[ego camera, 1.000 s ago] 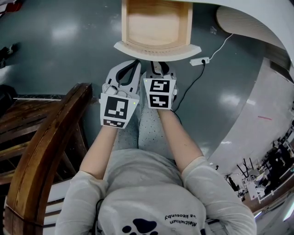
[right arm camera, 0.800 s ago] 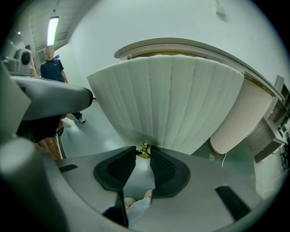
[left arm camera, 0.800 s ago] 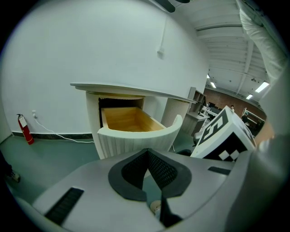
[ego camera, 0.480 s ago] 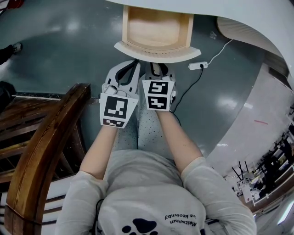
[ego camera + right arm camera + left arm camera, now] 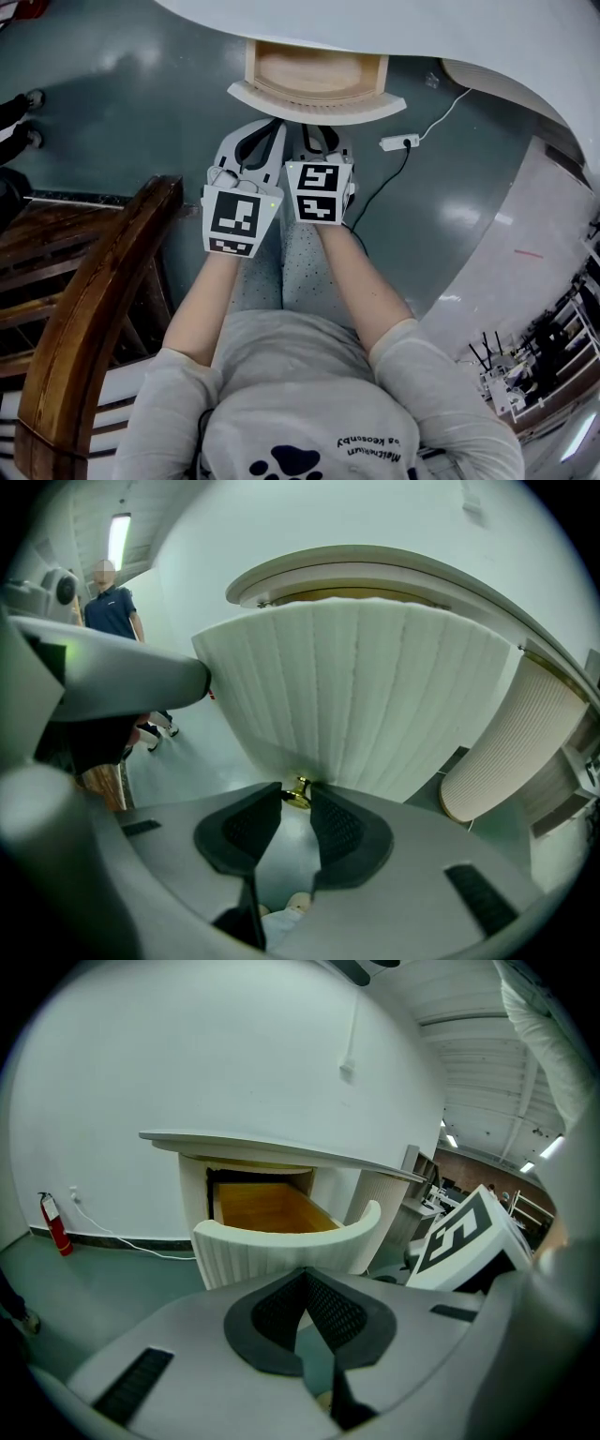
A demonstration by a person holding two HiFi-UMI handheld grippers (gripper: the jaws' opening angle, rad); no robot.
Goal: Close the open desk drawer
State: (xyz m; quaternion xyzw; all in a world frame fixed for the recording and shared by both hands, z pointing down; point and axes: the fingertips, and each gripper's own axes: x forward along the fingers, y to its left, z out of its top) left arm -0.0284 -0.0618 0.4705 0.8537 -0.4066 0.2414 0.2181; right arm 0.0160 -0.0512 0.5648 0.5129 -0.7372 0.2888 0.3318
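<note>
The desk drawer (image 5: 314,77) stands partly open, its wooden inside showing under the white desk top (image 5: 375,28). Its curved, ribbed white front (image 5: 319,105) fills the right gripper view (image 5: 366,696). A small brass knob (image 5: 298,792) sits under that front. My right gripper (image 5: 298,795) is closed on the knob, one pad on each side. My left gripper (image 5: 306,1274) hangs just left of it, in front of the drawer front (image 5: 281,1251), its tips touching with nothing between them. Both grippers (image 5: 262,129) (image 5: 319,133) sit side by side below the drawer.
A dark wooden chair (image 5: 94,309) stands close on the left. A white power strip (image 5: 394,142) with its cable lies on the grey floor to the right. A ribbed white desk pillar (image 5: 506,752) stands right of the drawer. A person (image 5: 111,602) stands farther off at the left.
The drawer has slid farther in under the desk top. Both grippers have moved forward with it, side by side.
</note>
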